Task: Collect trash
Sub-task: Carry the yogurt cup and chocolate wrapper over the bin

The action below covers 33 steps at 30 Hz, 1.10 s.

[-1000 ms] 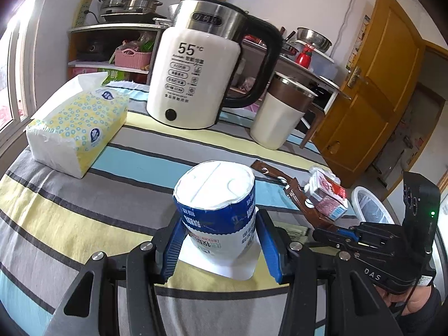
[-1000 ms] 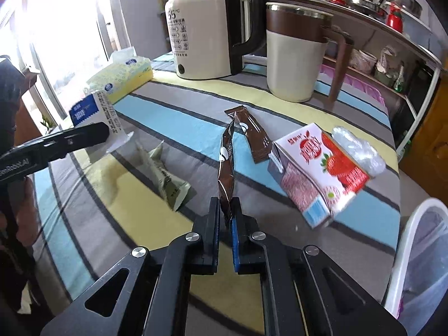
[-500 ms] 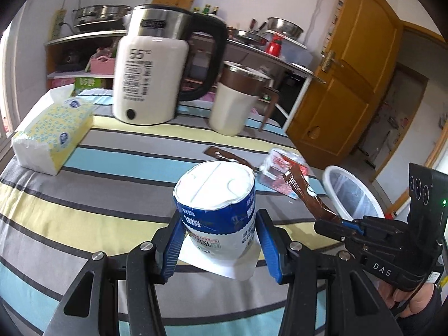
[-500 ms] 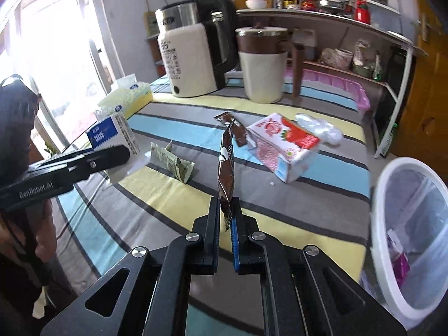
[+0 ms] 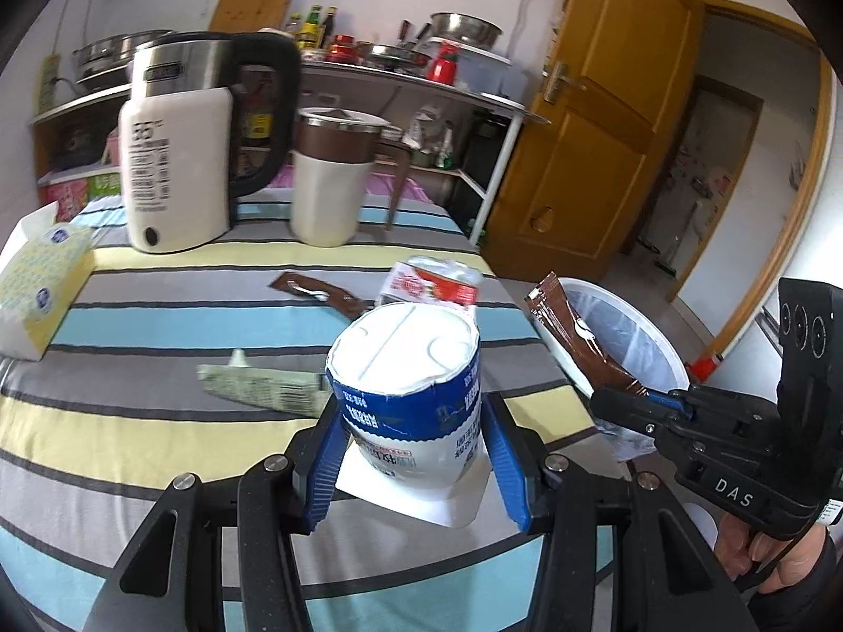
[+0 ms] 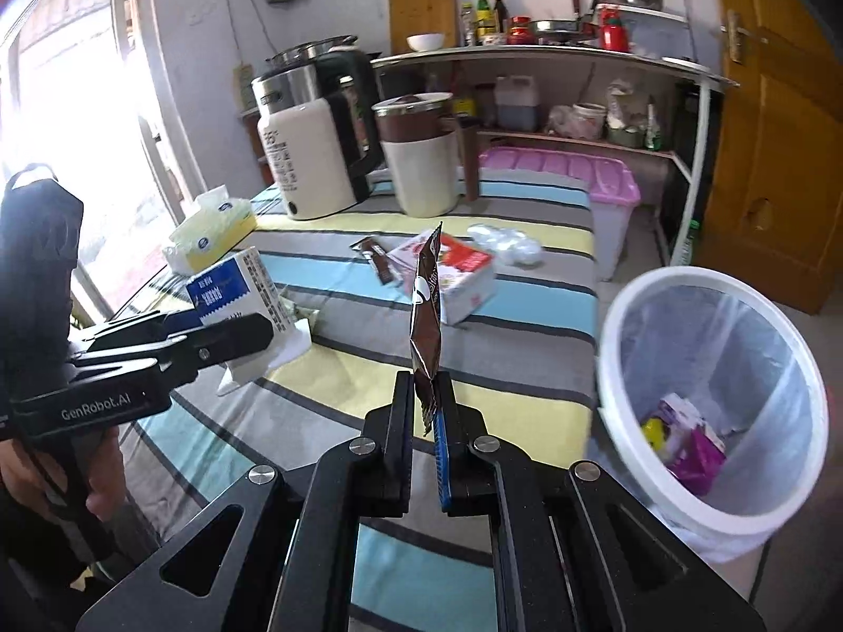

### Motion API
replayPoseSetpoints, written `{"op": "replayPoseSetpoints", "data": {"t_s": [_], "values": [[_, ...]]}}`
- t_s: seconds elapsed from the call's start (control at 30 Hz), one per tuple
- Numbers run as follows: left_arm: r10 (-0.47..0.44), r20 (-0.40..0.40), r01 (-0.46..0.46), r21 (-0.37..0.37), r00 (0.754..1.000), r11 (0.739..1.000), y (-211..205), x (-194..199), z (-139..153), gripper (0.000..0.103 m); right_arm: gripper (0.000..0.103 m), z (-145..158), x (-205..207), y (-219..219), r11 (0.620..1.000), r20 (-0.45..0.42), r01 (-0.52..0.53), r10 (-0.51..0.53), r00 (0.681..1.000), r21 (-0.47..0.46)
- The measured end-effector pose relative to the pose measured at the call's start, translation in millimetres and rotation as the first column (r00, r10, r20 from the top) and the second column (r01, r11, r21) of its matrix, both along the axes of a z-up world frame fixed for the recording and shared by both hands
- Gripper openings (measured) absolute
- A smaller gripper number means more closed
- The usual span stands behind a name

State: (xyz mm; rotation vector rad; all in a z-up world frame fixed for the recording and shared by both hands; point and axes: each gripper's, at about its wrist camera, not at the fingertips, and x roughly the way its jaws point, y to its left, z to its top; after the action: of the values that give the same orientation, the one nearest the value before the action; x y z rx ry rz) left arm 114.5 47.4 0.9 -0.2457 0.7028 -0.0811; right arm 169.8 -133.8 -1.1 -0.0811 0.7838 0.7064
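Standing upright, a glossy brown foil wrapper (image 6: 425,310) is pinched by the right gripper (image 6: 424,405), while a blue-and-white paper carton (image 5: 408,400) is clamped by the left gripper (image 5: 411,453).

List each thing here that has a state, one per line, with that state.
left gripper: shut on the blue-and-white carton
right gripper: shut on the brown wrapper, held upright
bin: open, lined, trash inside
strawberry carton: lying on the table
door: ajar
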Motion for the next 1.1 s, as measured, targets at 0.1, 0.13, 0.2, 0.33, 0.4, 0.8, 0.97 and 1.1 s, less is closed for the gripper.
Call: {"op": "replayPoseSetpoints", "data": {"t_s": [0.1, 0.13, 0.2, 0.33, 0.4, 0.8, 0.97, 1.1], "values": [[-0.026, 0.000, 0.026, 0.011, 1.000, 1.000, -12.6, 4.8, 1.6, 0.051, 0.007, 0.6, 0.5, -12.7, 1.000, 0.000, 0.026, -0.026, 1.000, 0.007], [-0.036, 0.000, 0.036, 0.015, 0.999, 0.999, -17.9, 6.5, 2.0, 0.051, 0.007, 0.9, 0.6, -16.7, 0.999, 0.000, 0.033, -0.033, 0.999, 0.008], [-0.050, 0.002, 0.050, 0.019, 0.999, 0.999, -25.4, 8.2, 2.7, 0.051, 0.007, 1.2, 0.7, -24.7, 0.999, 0.002, 0.049, -0.049, 0.999, 0.012], [-0.080, 0.002, 0.080, 0.030, 0.997, 0.996, -41.0, 14.8, 3.5, 0.051, 0.007, 2.9, 1.0, -41.0, 0.997, 0.005, 0.081, -0.081, 0.997, 0.019], [-0.093, 0.002, 0.093, 0.035, 0.996, 0.995, -48.1, 17.7, 3.8, 0.051, 0.007, 3.3, 2.3, -49.8, 0.995, 0.006, 0.100, -0.100, 0.995, 0.022], [-0.176, 0.011, 0.175, 0.060, 0.984, 0.983, -90.0, 41.7, 7.7, 0.051, 0.007, -0.4, 12.3, -96.0, 0.976, -0.003, 0.215, -0.215, 0.977, 0.028], [-0.205, 0.010, 0.204, 0.060, 0.979, 0.977, -105.5, 53.3, 7.9, 0.051, 0.007, -6.0, 18.5, -116.8, 0.964, -0.017, 0.266, -0.265, 0.964, 0.024], [-0.232, 0.017, 0.231, 0.059, 0.973, 0.971, -118.3, 64.4, 8.8, 0.051, 0.007, -10.2, 24.0, -129.9, 0.953, -0.028, 0.303, -0.303, 0.953, 0.019]]}}
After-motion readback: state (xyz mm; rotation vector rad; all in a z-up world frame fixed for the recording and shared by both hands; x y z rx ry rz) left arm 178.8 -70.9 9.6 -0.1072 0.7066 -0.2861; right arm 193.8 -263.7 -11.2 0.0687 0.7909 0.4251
